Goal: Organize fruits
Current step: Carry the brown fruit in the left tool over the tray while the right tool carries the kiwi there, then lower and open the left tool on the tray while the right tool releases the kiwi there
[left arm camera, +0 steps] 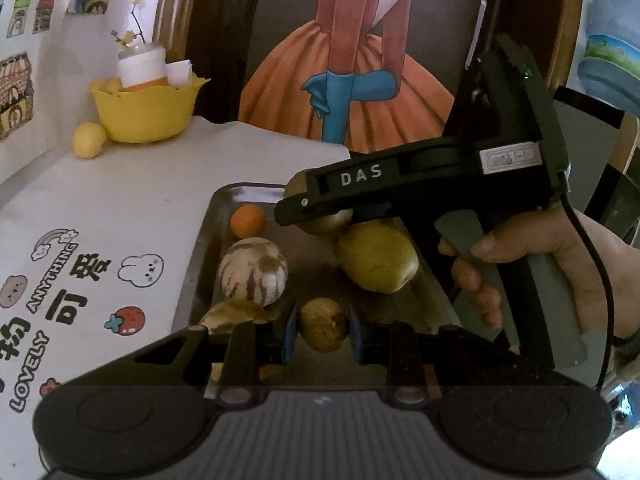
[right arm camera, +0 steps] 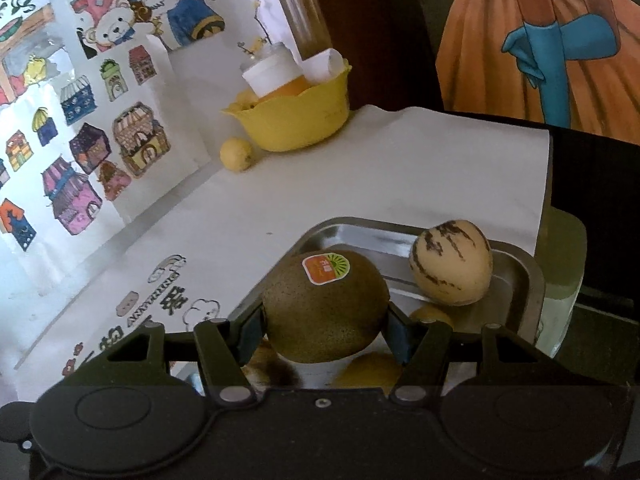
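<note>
The right gripper point(right arm camera: 324, 334) is clenched on a kiwi point(right arm camera: 325, 306), one blue pad on each side of its middle and the sticker facing up; gripping across the widest part probably keeps the round fruit from rolling out. It holds the kiwi above the near corner of the metal tray point(right arm camera: 534, 280), not resting on it. Just beyond and to the right of the kiwi a pale striped melon point(right arm camera: 451, 266) lies in the tray. Yellowish fruit shows below the fingers, too hidden to name.

The left gripper point(left arm camera: 323, 326) grasps a small brown fruit point(left arm camera: 323, 323) between its blue pads, low over the tray's near end; whether it touches the tray floor I cannot tell. Just ahead and to the left lies the same striped melon point(left arm camera: 253, 271), with a small orange point(left arm camera: 248, 221) beyond it and a dry leaf-like scrap point(left arm camera: 234, 314) beside the left finger. Ahead to the right lies a yellow-green pear point(left arm camera: 376, 256), and above it the right gripper crosses the tray with its kiwi.

Far ahead and left on the white cloth point(left arm camera: 140, 200), well apart from the tray, stands a yellow bowl point(left arm camera: 146, 114) with a lemon point(left arm camera: 89, 140) just beside it. With each gripper holding one fruit over the tray, sorting looks under way; I cannot tell whether they are being put in or taken out.
</note>
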Available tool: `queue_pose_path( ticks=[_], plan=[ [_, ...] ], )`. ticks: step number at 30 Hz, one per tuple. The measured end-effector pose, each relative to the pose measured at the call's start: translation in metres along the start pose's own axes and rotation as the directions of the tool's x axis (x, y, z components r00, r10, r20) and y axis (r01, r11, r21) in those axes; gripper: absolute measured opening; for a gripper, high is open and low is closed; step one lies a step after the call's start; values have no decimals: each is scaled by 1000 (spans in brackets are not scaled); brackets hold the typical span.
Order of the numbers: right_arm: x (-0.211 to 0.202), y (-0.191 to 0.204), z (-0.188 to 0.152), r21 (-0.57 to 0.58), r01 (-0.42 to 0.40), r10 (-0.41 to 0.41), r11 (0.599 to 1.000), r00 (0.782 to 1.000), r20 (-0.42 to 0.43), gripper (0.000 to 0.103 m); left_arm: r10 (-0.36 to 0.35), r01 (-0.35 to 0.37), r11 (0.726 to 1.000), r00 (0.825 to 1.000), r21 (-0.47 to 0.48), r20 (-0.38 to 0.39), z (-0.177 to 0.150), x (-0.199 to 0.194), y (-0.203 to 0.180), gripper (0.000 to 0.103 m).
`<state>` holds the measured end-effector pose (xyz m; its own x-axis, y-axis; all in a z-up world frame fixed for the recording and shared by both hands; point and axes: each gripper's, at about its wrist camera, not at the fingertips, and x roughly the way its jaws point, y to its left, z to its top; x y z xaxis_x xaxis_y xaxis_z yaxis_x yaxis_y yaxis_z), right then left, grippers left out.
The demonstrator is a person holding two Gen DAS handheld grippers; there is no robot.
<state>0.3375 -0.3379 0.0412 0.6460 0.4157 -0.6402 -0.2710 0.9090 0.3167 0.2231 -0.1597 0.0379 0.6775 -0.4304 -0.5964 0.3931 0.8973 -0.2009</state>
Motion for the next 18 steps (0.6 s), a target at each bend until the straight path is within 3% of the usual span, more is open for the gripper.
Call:
queue_pose_path(
  ticks=[18],
  plan=[
    [16,-1,0,-20,22,-23,1000,998,-51,64,3,-3,1000,999,4,-45,-2,12,-3,29]
  ],
)
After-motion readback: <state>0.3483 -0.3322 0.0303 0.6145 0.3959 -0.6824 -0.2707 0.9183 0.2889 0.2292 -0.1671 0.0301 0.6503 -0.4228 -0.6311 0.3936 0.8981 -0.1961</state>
